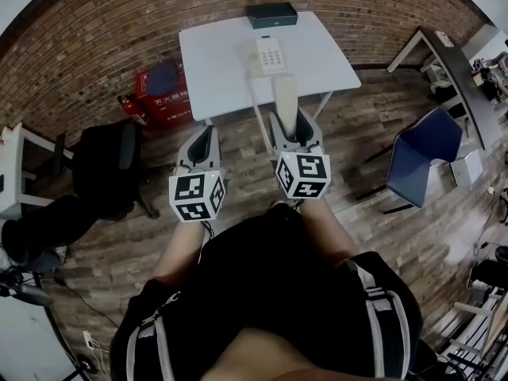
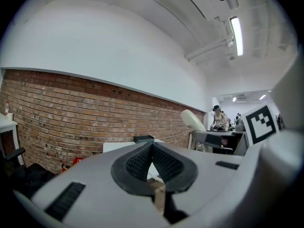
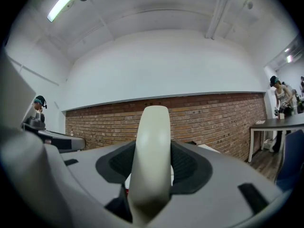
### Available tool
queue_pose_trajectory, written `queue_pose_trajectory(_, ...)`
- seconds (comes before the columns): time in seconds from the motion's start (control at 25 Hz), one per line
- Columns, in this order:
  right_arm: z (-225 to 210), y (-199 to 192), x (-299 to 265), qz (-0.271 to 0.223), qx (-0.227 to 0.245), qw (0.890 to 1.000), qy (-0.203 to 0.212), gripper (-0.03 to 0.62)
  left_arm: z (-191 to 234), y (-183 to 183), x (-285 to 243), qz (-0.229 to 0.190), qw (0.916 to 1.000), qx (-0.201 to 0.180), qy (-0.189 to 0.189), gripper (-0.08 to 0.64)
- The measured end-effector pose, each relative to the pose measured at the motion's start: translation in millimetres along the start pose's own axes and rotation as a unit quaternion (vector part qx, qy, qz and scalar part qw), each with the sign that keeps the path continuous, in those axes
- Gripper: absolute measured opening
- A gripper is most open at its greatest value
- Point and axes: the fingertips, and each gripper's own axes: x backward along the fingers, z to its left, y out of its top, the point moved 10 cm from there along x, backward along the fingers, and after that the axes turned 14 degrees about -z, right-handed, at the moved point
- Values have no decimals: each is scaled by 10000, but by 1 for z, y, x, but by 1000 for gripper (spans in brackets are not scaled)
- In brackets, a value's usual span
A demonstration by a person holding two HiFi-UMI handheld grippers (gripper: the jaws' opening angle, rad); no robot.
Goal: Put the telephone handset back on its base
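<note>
On the head view my right gripper is clamped on the cream handset, which reaches over the near edge of the white table, apart from the telephone base lying further back on it; my left gripper hangs beside it. The left gripper view shows its jaws pressed together, empty. In the right gripper view both pads squeeze the upright handset before a brick wall.

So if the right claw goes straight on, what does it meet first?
Likely the phone base on the white table: the handset in the right claw aims that way. Height over the table is unclear, so it might pass above.
</note>
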Motion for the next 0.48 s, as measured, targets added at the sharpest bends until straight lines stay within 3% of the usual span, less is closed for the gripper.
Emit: queue_pose_trajectory(0.48,12,1,9,-114,47,9999,-35,198,8,7,16,-290,9994,-175,-70,-3)
